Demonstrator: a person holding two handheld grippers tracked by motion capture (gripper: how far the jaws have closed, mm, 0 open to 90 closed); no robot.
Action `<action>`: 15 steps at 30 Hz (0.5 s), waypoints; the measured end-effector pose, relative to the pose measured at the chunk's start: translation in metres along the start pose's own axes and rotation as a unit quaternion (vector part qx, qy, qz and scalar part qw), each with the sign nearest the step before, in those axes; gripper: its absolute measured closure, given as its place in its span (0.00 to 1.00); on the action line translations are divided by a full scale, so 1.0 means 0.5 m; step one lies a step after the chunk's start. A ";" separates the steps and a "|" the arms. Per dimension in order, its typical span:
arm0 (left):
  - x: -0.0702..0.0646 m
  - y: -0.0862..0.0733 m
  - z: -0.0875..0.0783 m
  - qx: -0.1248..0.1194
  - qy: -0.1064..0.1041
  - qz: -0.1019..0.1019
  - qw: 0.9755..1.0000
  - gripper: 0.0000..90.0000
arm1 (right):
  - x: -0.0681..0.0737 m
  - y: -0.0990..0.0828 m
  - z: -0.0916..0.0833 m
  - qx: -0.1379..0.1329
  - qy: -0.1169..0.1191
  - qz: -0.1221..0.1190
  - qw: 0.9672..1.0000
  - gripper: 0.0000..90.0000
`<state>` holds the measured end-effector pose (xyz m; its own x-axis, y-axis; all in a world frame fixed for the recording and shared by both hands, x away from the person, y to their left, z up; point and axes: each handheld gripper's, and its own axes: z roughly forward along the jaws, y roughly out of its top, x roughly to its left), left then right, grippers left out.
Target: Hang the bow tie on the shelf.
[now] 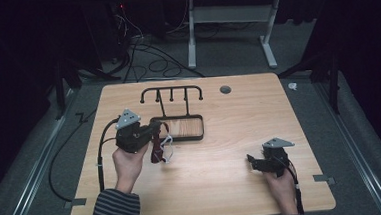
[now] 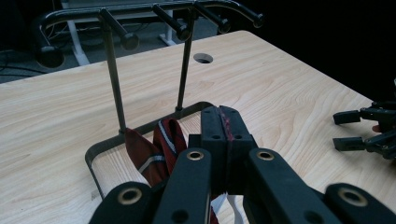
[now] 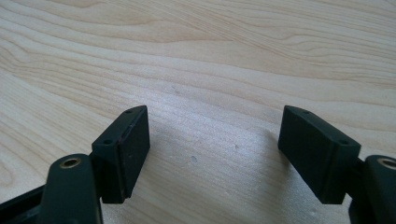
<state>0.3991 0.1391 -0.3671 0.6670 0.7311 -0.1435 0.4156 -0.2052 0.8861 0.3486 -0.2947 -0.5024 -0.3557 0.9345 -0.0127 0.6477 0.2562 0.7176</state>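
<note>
Writing: none readable;
Tie [image 2: 159, 149]: dark red, pale stripes, draped over rack [image 2: 116, 79] base;
Left gripper [image 2: 223, 122]: jaws pinched on tie;
Right gripper [image 3: 212, 149]: jaws wide above table [image 3: 196, 56]

Red striped tie [image 1: 157, 148] hangs bunched from the left tool [image 1: 152, 131], just in front of the black peg rack [image 1: 171, 94]. Its folds drape over the rack's base frame [image 2: 100, 148]. Tool's jaws are clamped on the fabric.
</note>
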 end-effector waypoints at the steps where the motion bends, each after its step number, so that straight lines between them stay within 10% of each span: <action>1: -0.001 0.002 0.000 -0.001 0.000 0.001 1.000 1.00 | 0.000 0.000 0.000 0.000 0.000 0.000 1.000 0.29; 15: -0.001 0.044 0.023 0.001 -0.005 0.006 1.000 1.00 | 0.000 0.000 0.000 0.000 0.001 0.000 1.000 0.29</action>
<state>0.4149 0.1270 -0.3527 0.6783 0.7217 -0.1382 0.4091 -0.2146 0.8869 0.3486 -0.2948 -0.5023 -0.3570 0.9340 -0.0108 0.6483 0.2561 0.7170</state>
